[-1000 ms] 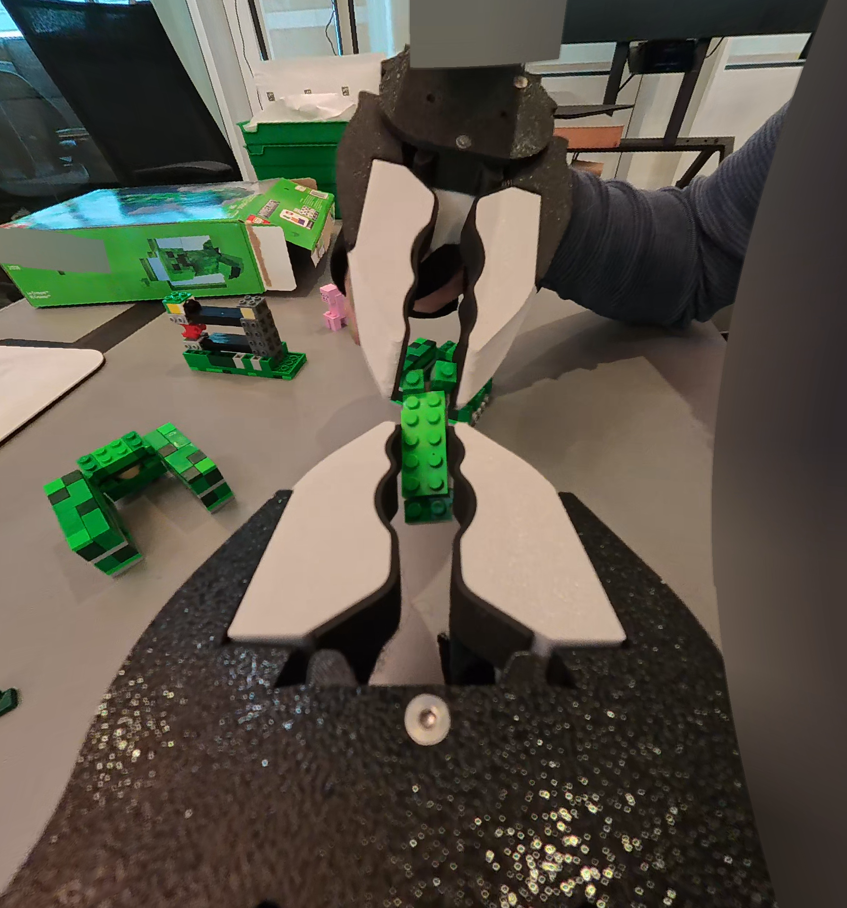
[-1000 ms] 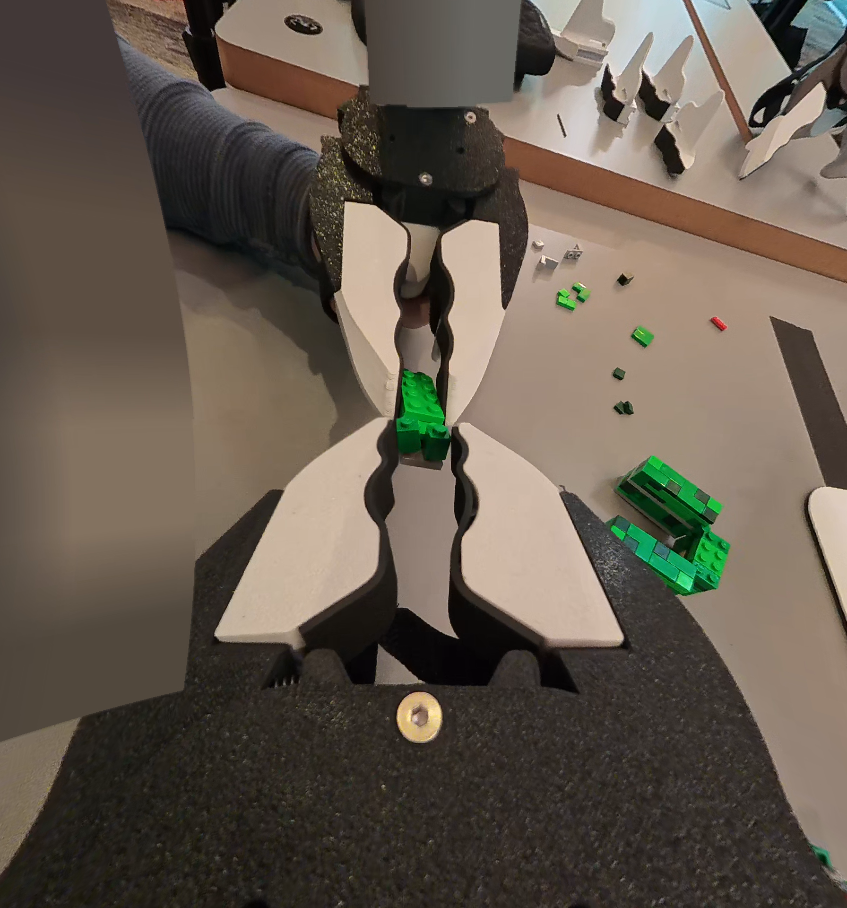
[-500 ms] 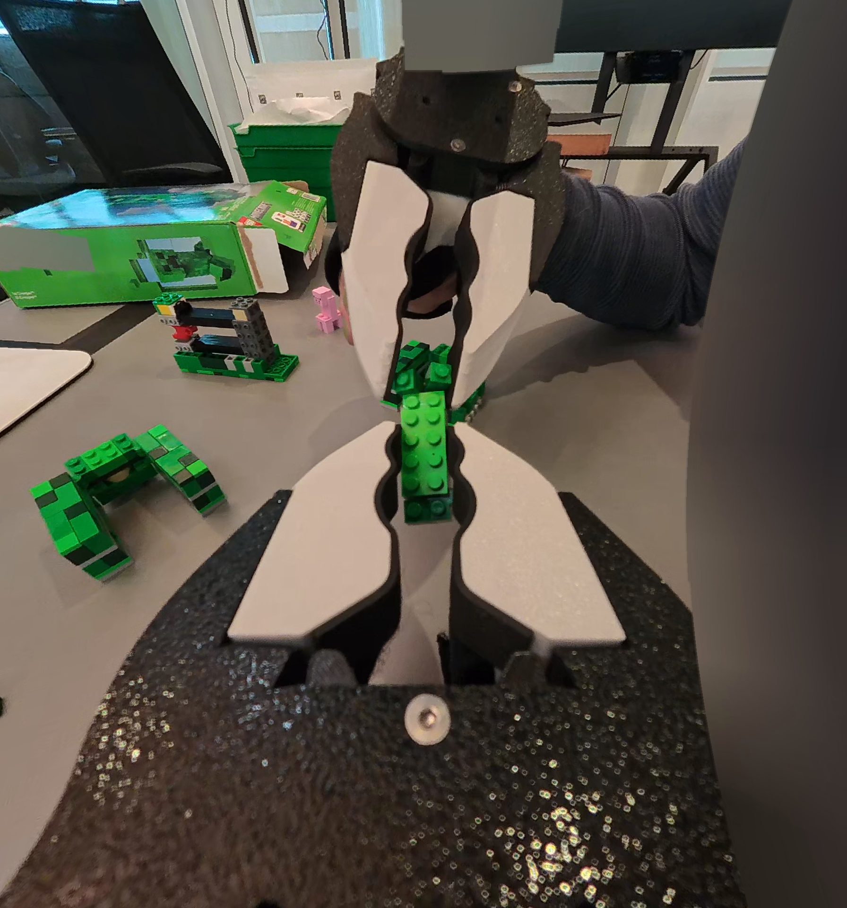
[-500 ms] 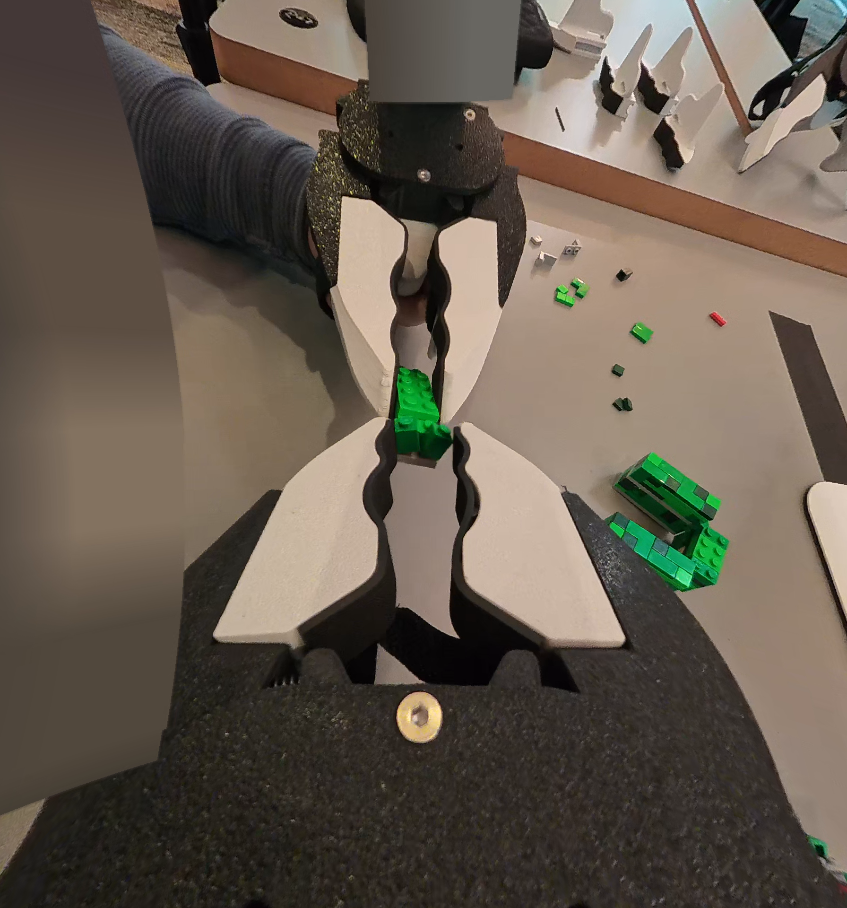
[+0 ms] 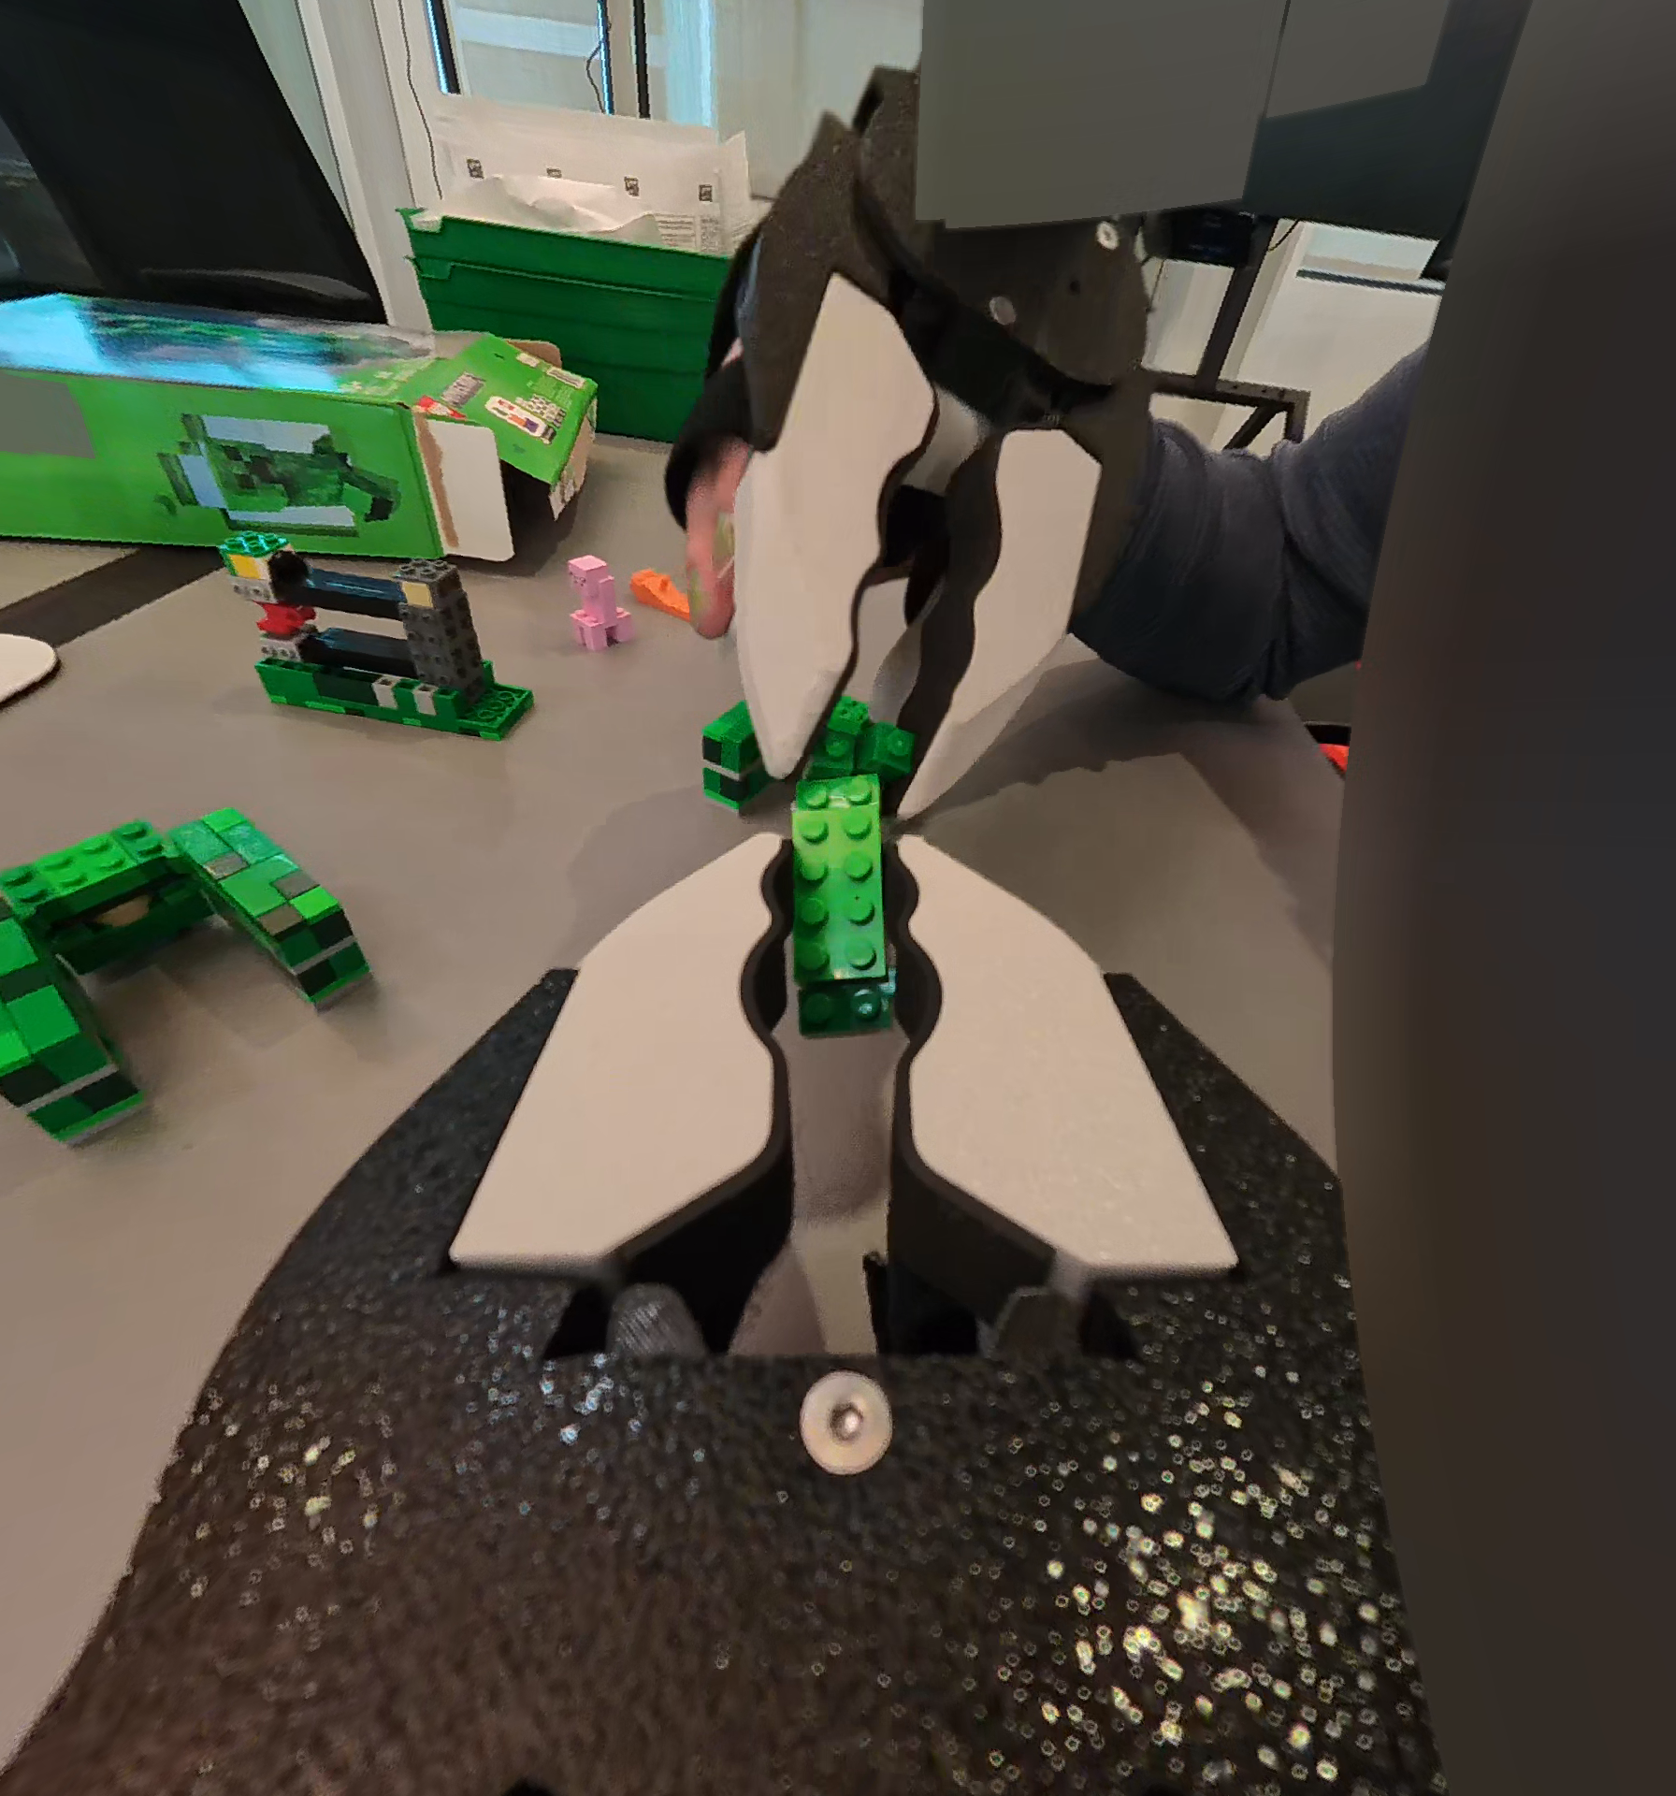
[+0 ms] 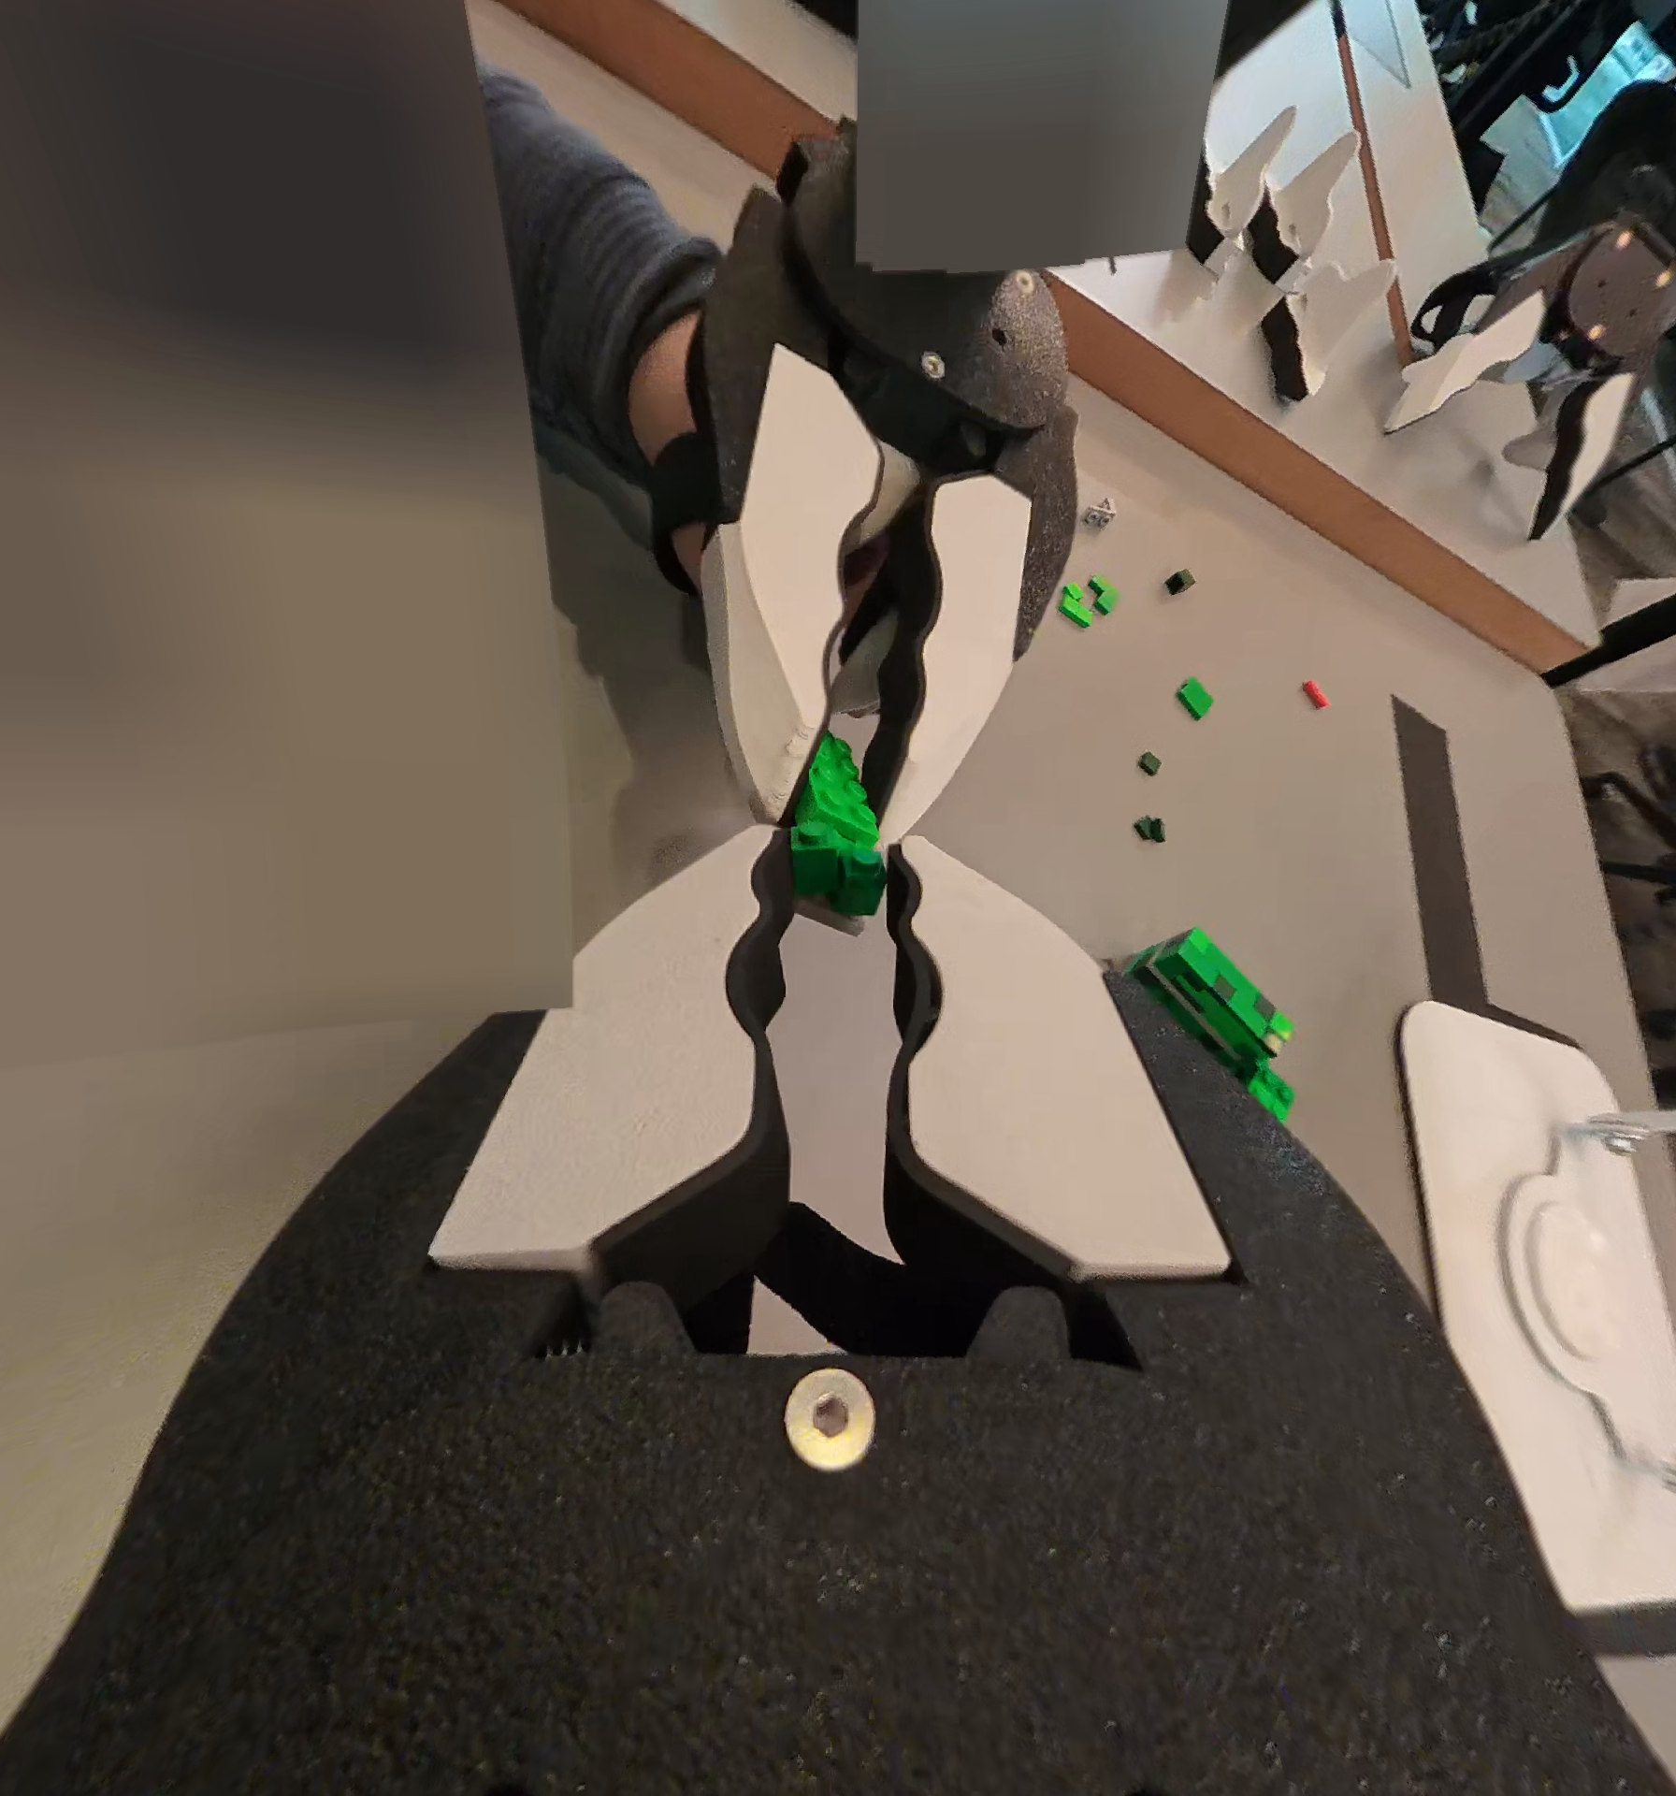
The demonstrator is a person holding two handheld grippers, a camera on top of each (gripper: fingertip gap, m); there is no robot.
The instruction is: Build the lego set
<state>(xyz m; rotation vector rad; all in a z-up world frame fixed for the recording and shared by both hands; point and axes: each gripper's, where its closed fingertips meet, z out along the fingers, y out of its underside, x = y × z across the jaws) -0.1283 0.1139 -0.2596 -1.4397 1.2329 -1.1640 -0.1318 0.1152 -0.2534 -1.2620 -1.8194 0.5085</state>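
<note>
My left gripper point(image 5: 839, 850) is shut on a long green brick stack point(image 5: 839, 914), studs up, held above the grey table point(image 5: 426, 972). My right gripper point(image 5: 844, 787) faces it tip to tip, tilted, with its fingers around a chunkier green block assembly point(image 5: 858, 743). In the right wrist view my right gripper point(image 6: 832, 846) grips that green assembly point(image 6: 839, 875), which meets the left gripper's point(image 6: 829, 816) brick stack point(image 6: 839, 782). The two pieces touch end to end. The joint itself is hidden by the fingertips.
A green arch-shaped build point(image 5: 134, 923), a black and grey build on a green base point(image 5: 377, 641), a pink figure point(image 5: 599, 603), an orange tool point(image 5: 659, 593) and the green set box point(image 5: 232, 437) lie left. Loose small pieces point(image 6: 1194, 698) and a white pad point(image 6: 1543, 1312) lie on the table. My two grippers' fingertips are within a few centimetres of each other.
Both grippers have rolled, so each looks tilted in the other's view. The two green pieces stay gripped and pressed together between the tips.
</note>
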